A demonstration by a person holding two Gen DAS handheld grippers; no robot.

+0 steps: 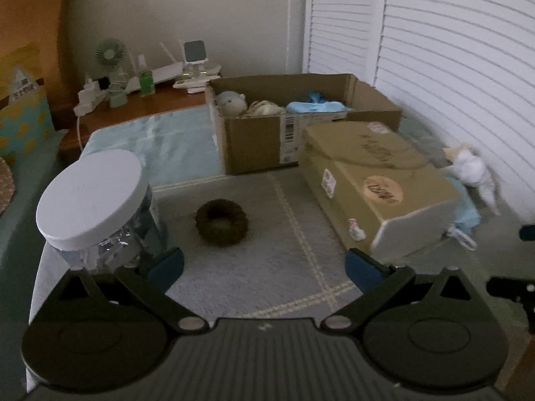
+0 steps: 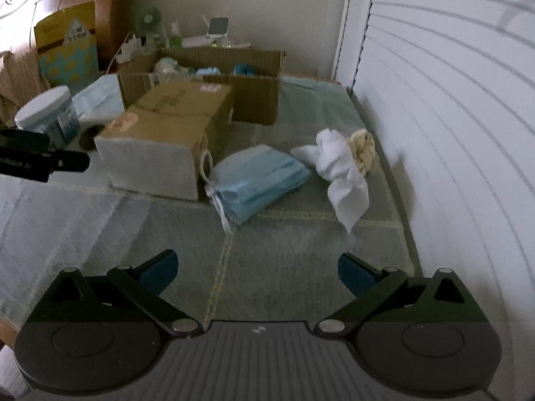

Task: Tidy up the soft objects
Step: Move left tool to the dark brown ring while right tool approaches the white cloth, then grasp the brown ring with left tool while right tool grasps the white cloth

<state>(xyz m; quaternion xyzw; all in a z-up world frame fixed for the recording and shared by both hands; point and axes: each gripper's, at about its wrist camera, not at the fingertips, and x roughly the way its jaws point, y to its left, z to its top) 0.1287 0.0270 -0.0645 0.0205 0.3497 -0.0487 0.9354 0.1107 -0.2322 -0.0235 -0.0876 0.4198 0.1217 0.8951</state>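
My left gripper [image 1: 264, 267] is open and empty above the bed cover, a dark brown scrunchie [image 1: 221, 221] lying just ahead of it. My right gripper [image 2: 255, 272] is open and empty, with a stack of blue face masks [image 2: 259, 177] ahead, then a white cloth [image 2: 337, 167] and a cream scrunchie [image 2: 362, 145] to the right. An open cardboard box [image 1: 264, 140] at the back holds a plush toy [image 1: 230, 103], a cream item and blue masks [image 1: 314, 105]. The white cloth also shows in the left wrist view [image 1: 474, 173].
A closed cardboard box [image 1: 374, 180] lies between the grippers' areas. A jar with a white lid [image 1: 90, 197] stands at the left. A wooden bedside table [image 1: 140, 107] holds a fan and bottles. White slatted shutters [image 2: 451, 117] run along the right.
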